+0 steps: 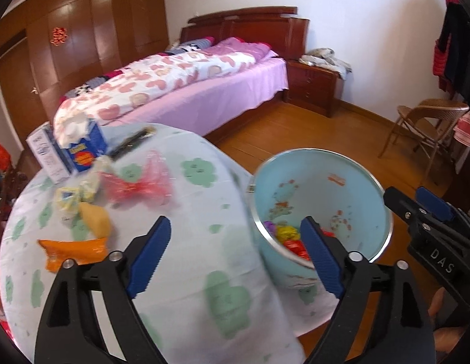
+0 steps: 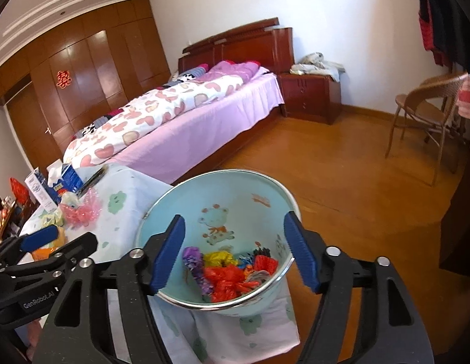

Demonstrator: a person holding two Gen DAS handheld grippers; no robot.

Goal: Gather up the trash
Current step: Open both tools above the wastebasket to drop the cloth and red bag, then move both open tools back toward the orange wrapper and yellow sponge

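Note:
A light blue bin (image 1: 350,163) with cartoon prints stands beside the cloth-covered table (image 1: 186,242); several colourful wrappers (image 2: 232,276) lie in its bottom. On the table lie an orange wrapper (image 1: 74,250), a yellow wrapper (image 1: 97,218), a red plastic wrapper (image 1: 135,183) and pale yellow wrappers (image 1: 68,197). My left gripper (image 1: 235,254) is open and empty over the table's right edge, next to the bin. My right gripper (image 2: 235,251) is open and empty just above the bin's mouth (image 2: 204,182). The right gripper also shows in the left wrist view (image 1: 429,209), and the left one in the right wrist view (image 2: 50,239).
A blue tissue box (image 1: 80,145) and a white carton (image 1: 45,154) stand at the table's far left, with a dark flat object (image 1: 132,142) behind. A bed (image 1: 180,85), a nightstand (image 1: 313,85), a folding chair (image 1: 423,124) and wood floor (image 2: 356,188) lie beyond.

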